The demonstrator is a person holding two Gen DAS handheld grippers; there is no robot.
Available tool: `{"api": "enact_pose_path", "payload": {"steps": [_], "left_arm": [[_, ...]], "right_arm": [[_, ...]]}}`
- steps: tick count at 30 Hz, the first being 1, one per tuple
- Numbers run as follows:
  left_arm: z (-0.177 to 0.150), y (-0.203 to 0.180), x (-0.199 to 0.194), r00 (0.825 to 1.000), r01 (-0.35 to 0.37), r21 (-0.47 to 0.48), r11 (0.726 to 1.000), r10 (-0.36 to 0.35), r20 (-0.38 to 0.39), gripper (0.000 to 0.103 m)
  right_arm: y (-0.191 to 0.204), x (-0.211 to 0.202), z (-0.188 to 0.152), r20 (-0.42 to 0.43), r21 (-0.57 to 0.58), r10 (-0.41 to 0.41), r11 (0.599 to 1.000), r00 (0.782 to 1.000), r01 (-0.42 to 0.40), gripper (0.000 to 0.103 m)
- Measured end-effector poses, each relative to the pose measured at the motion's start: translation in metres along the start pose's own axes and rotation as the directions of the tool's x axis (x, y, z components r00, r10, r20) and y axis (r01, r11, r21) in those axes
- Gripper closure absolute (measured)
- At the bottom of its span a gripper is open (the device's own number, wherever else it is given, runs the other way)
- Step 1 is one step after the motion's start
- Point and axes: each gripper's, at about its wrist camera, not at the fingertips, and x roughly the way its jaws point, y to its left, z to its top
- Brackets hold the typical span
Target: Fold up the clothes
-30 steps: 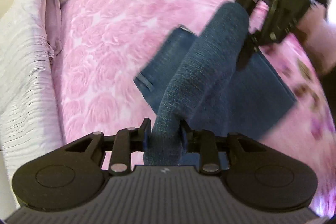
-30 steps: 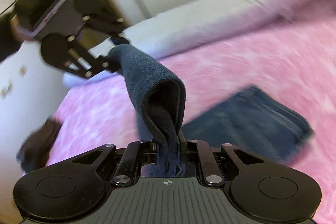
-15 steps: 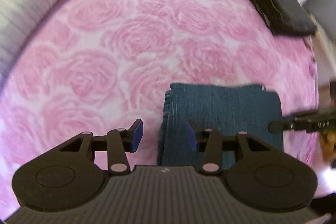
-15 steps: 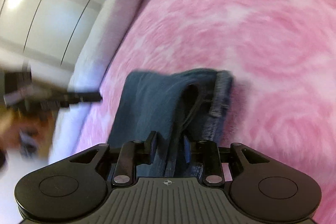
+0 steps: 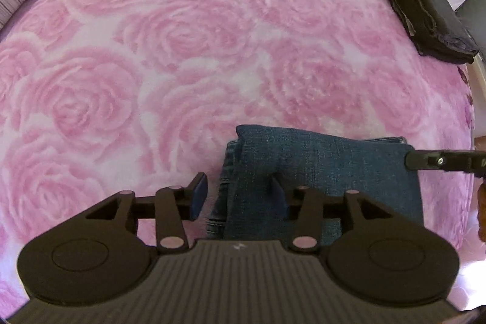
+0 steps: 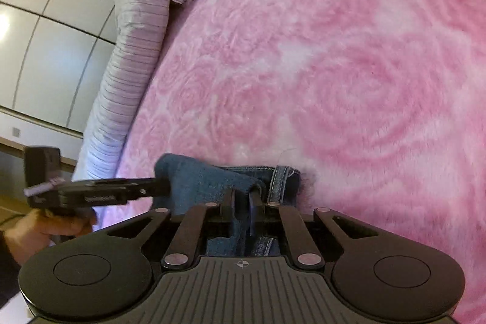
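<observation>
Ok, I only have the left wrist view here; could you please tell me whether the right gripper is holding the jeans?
Observer: Yes. In the right wrist view the right gripper is shut on a raised fold of the jeans.
Operator: Thank you. What lies beside that grip?
Observer: A stitched edge of the denim lies just right of its fingers, on the pink blanket.
Operator: And how does my left gripper look from there?
Observer: Seen side-on, the left gripper has its tip at the fold's left corner, and a hand holds it. I cannot tell whether it touches the fold.
</observation>
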Motion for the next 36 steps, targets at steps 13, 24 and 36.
{"api": "enact_pose_path", "payload": {"steps": [13, 24, 36], "left_arm": [[-0.026, -0.023, -0.055, 0.998, 0.063, 0.148, 0.987, -0.064, 0.001, 0.07], [-0.032, -0.021, -0.01, 0.999, 0.019, 0.181, 0.983, -0.011, -0.044, 0.097], [-0.095, -0.019, -0.063, 1.0, 0.021, 0.191, 0.981, -0.019, -0.015, 0.077]], "right_arm": [[-0.002, -0.033, -0.002, 0.073, 0.003, -0.038, 0.999, 0.997, 0.038, 0.091], [0.078, -0.018, -0.055, -0.015, -0.52, -0.012, 0.854, 1.0, 0.003, 0.091], [0.073, -0.024, -0.051, -0.011, -0.527, -0.107, 0.845, 0.994, 0.085, 0.098]]}}
